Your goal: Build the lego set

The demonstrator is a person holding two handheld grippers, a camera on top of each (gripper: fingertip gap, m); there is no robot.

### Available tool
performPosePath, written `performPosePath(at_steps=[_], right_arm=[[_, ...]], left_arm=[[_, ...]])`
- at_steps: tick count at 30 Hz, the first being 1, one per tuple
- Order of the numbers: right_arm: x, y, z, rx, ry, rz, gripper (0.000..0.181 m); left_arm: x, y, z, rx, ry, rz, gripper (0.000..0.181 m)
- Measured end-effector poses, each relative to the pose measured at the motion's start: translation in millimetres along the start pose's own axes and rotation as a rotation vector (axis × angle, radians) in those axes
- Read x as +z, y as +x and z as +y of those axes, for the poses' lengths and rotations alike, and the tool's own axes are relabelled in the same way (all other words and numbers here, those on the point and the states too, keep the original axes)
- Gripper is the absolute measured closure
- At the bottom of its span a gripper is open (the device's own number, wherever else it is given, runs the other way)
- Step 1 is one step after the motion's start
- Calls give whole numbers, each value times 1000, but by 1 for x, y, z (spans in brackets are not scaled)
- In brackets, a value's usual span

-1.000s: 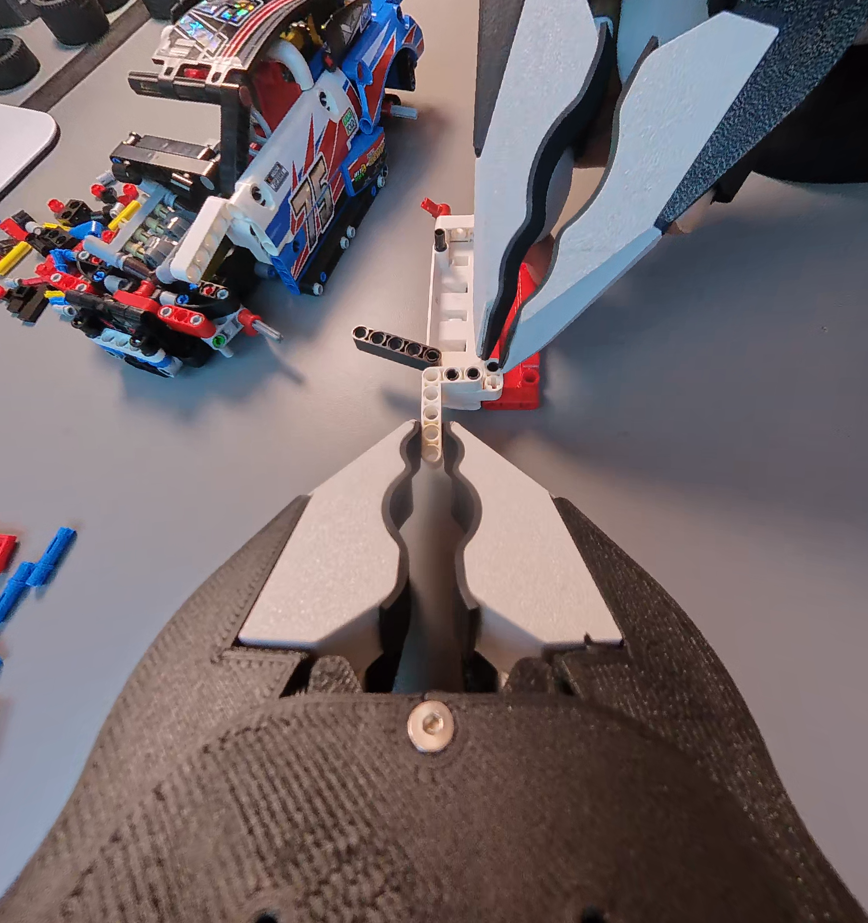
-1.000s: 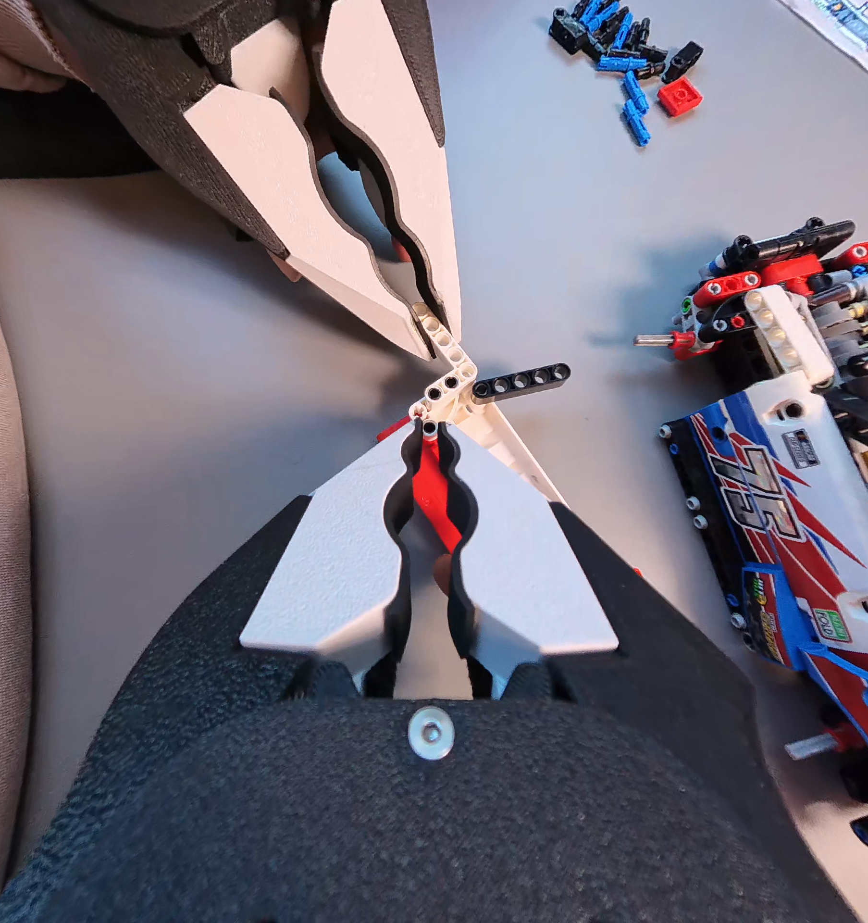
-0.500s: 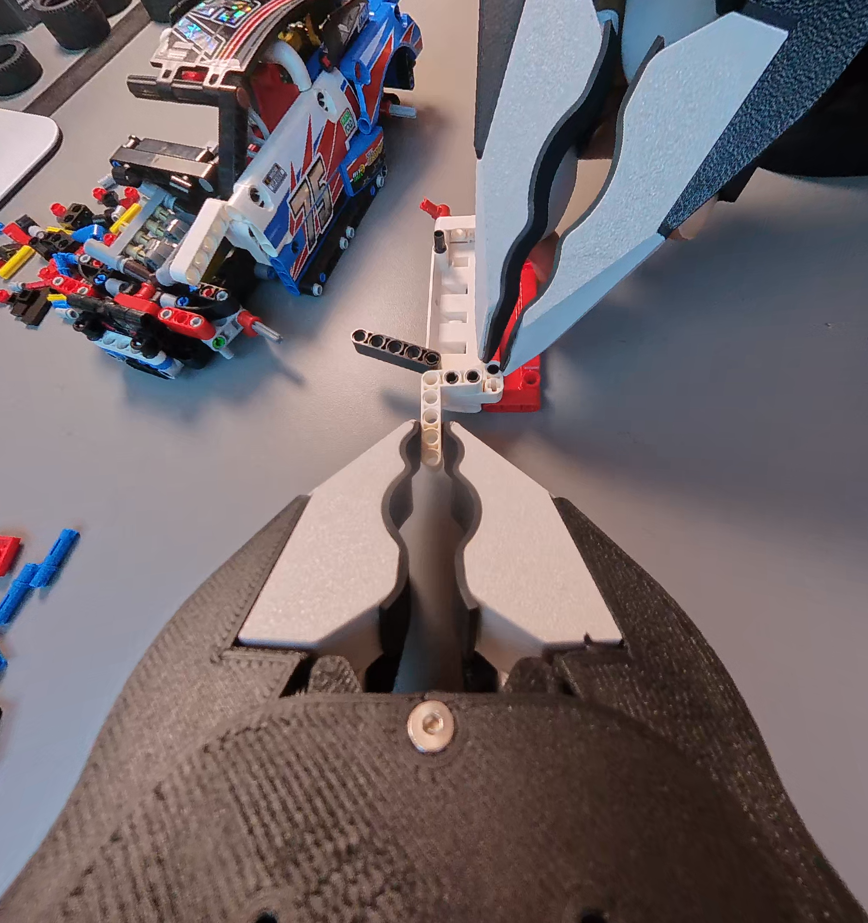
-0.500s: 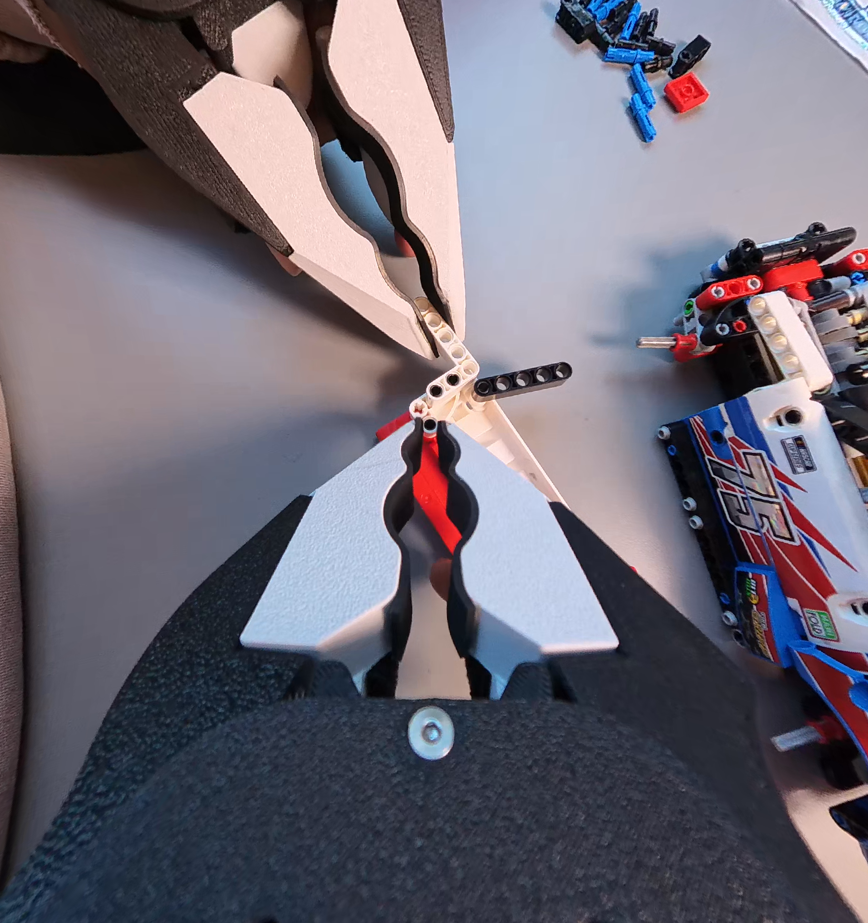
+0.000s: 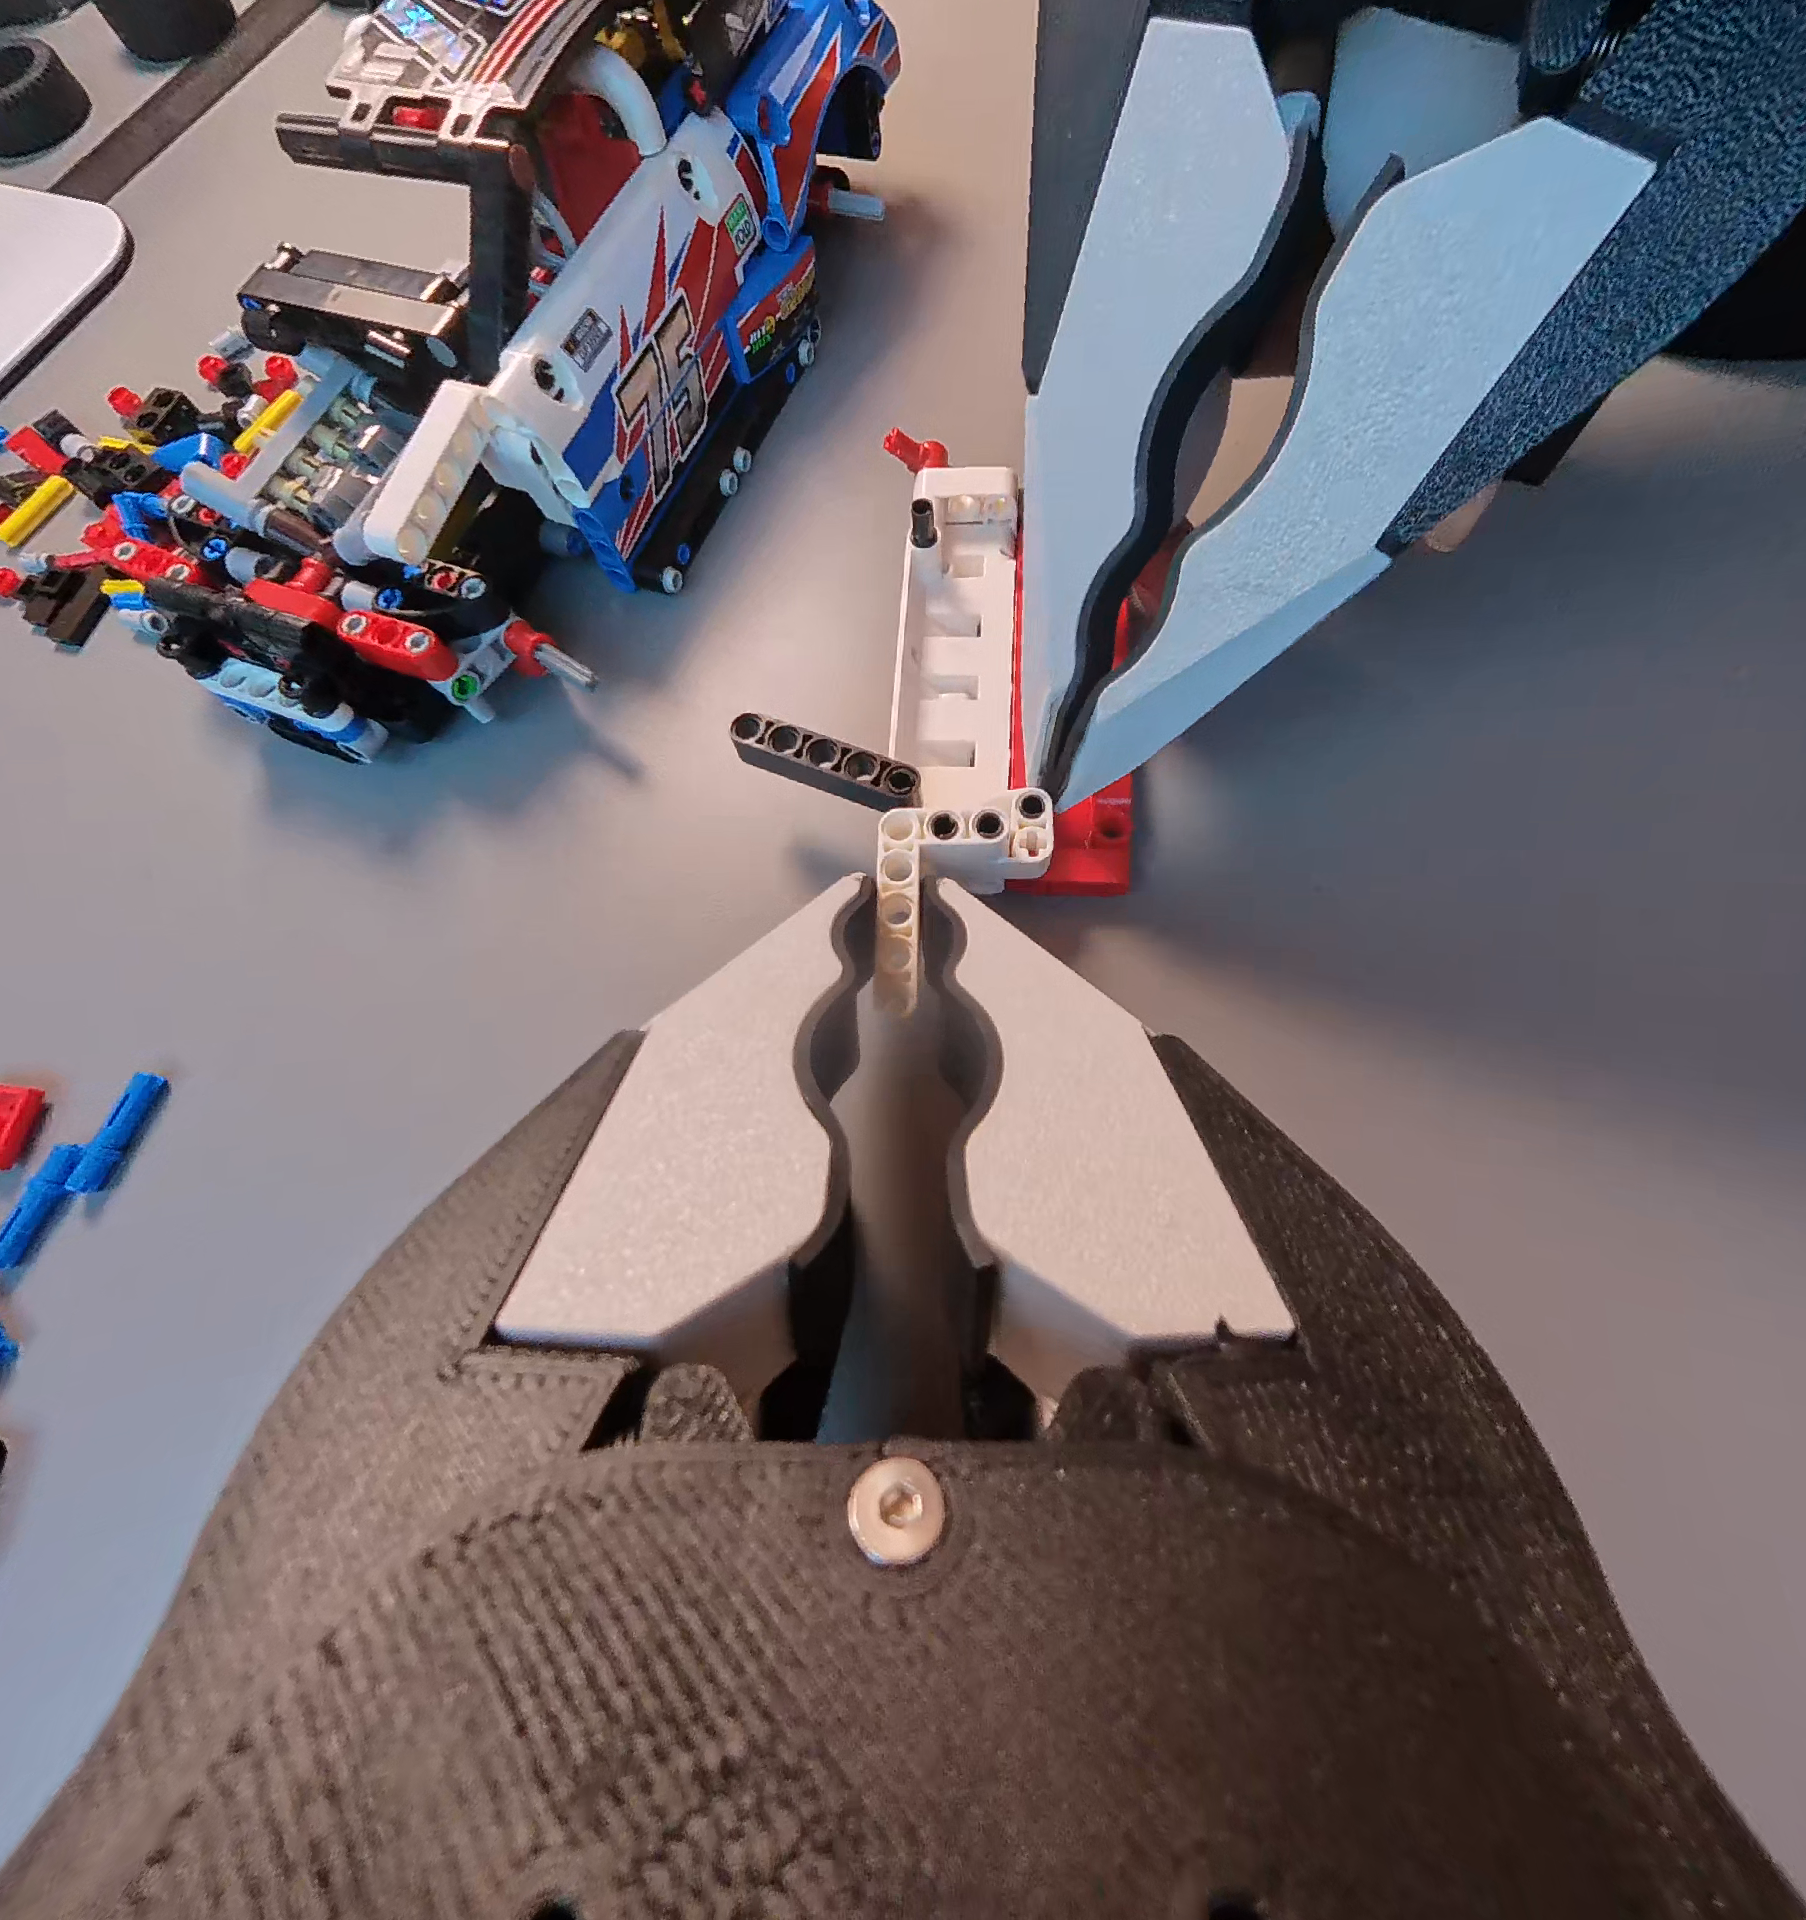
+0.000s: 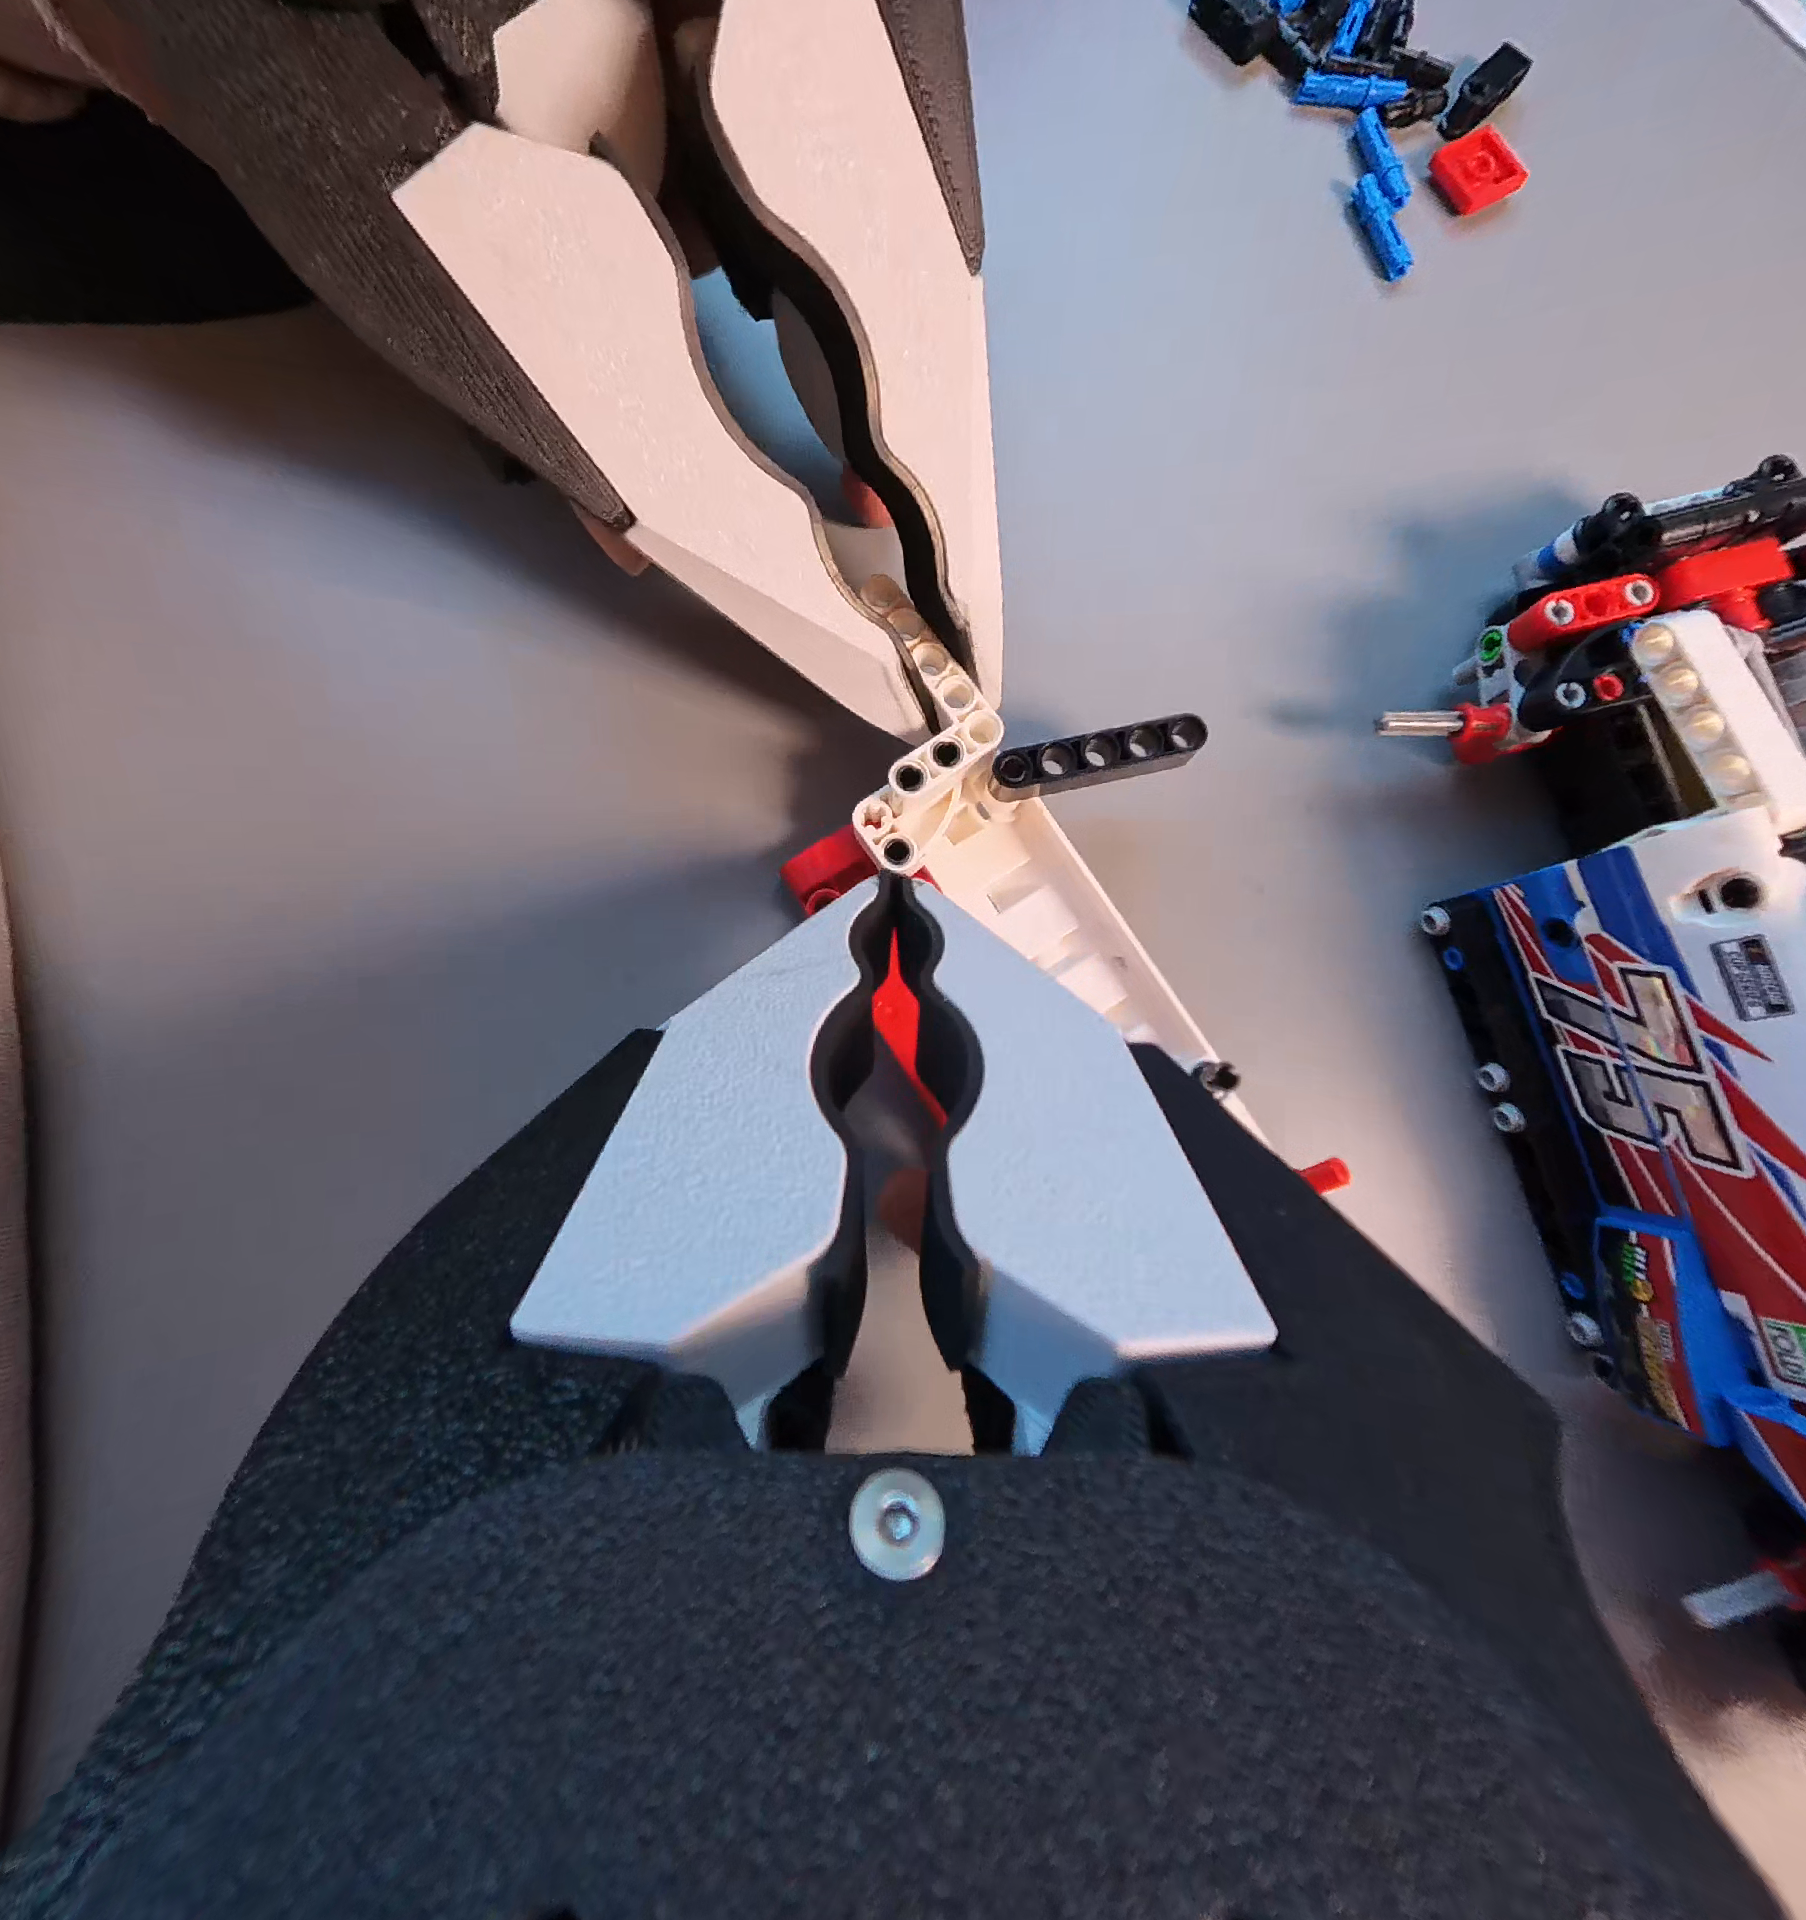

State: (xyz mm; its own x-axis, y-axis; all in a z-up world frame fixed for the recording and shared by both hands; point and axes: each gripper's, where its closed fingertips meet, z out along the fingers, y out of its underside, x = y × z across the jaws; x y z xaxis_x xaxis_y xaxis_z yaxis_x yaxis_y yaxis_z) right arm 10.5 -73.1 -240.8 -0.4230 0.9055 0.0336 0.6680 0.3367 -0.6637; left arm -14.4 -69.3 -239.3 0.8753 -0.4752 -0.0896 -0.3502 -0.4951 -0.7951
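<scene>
Left hand-held gripper (image 5: 897, 904) is pinched onto one leg of a white L-beam (image 5: 966, 829), the leg running back between its fingertips while the other leg lies crosswise just ahead. Right hand-held gripper (image 6: 897, 899) is pressed together on a thin red panel (image 6: 904, 1013) that stands on edge in its slot, its tips just beside the free corner of the L-beam. In the left wrist view the right one (image 5: 1060, 774) comes down from above, its point at the corner where the L-beam meets the red panel (image 5: 1091, 842).

Alongside the red panel lies a long white panel (image 5: 956, 623); the two look joined into one sub-assembly resting on the grey counter (image 5: 1398, 935). A black beam (image 5: 826, 753) sticks out sideways from the L-beam's elbow; whether it is pinned there or merely touching I cannot tell.

Judging by this, the step in hand is fitting the L-beam to the end of the panel sub-assembly. The next move would call for lining up the beam's holes with the pins or holes in the panel end, then pushing the two grippers toward each other squarely, without twisting the thin panel.

Farther off on the counter stands the part-built car (image 5: 587, 343), with loose pieces (image 5: 99, 488) beside it and blue pins (image 5: 68, 1174) nearer the left gripper.
</scene>
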Motion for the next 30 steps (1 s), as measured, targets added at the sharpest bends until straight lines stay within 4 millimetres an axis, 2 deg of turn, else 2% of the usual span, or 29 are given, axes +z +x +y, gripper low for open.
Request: performPosePath(at_steps=[2, 5, 7, 8, 12, 16, 20, 23, 30], right_arm=[[-2, -2, -1, 1, 3, -27, 180], [-21, -2, -18, 6, 109, -74, 170], [-37, 8, -26, -22, 180, -63, 163], [-43, 16, -23, -49, 188, -38, 155], [-48, 48, 14, -138, 88, 48, 121], [-45, 56, 41, -122, 44, 3, 101], [-32, 51, 46, -132, 16, -39, 101], [-27, 45, 41, -166, 6, -31, 118], [-28, 39, 40, -126, -23, 41, 123]], left_arm=[[0, 0, 0, 0, 0, 3, 175], [0, -1, 0, 20, 2, -3, 175], [0, 0, 0, 38, 3, -2, 175], [0, 0, 0, 47, 3, -2, 175], [1, 0, 0, 94, 6, 0, 175], [1, 0, 0, 147, 12, 5, 174], [3, -3, 0, 211, 17, 16, 174], [3, -7, 1, 233, 14, 1, 174], [0, -31, 6, 142, -9, -94, 165]])
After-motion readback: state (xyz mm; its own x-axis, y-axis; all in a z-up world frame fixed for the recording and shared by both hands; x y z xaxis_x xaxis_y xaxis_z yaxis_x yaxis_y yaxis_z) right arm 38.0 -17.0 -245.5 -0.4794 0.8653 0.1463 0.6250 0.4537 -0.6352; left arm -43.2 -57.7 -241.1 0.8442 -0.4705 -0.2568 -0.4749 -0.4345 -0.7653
